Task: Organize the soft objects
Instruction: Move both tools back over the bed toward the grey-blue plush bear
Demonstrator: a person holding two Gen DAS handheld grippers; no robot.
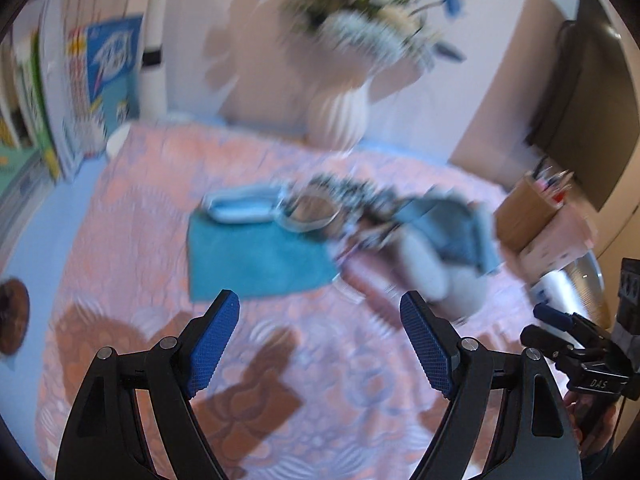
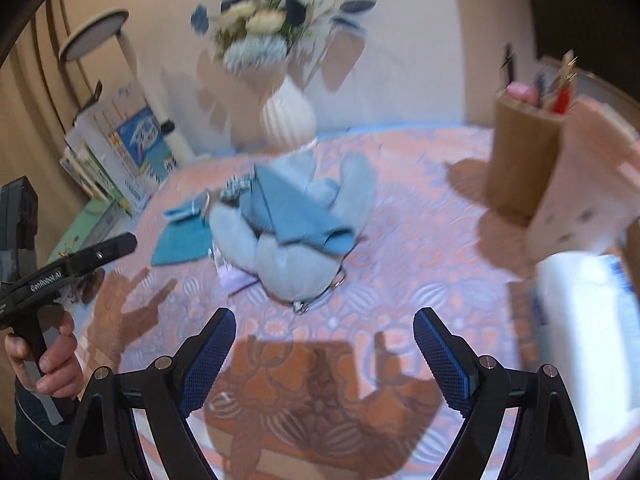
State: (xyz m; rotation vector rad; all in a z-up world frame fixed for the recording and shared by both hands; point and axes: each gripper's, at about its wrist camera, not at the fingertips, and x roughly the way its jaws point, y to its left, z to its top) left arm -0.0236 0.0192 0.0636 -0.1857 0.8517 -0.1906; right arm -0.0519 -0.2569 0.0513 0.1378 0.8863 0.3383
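A pale grey-blue plush toy (image 2: pixel 296 256) lies on the pink patterned tablecloth (image 2: pixel 420 240), with a folded blue cloth (image 2: pixel 296 212) draped over it. It also shows in the left wrist view (image 1: pixel 436 276) under the blue cloth (image 1: pixel 444 228). A teal towel (image 1: pixel 256 260) lies flat to its left, also seen in the right wrist view (image 2: pixel 184 240). A clear container (image 1: pixel 308 212) and a light blue item (image 1: pixel 240 208) sit behind the towel. My left gripper (image 1: pixel 320 312) is open and empty above the cloth. My right gripper (image 2: pixel 324 328) is open and empty, just short of the plush.
A white ribbed vase (image 2: pixel 288 116) with flowers stands at the back. A wooden pen holder (image 2: pixel 524 148) and a pink box (image 2: pixel 584 184) stand right. A white bottle (image 2: pixel 588 312) is near right. Books (image 2: pixel 120 148) lean at the left. A dark round object (image 1: pixel 12 316) sits far left.
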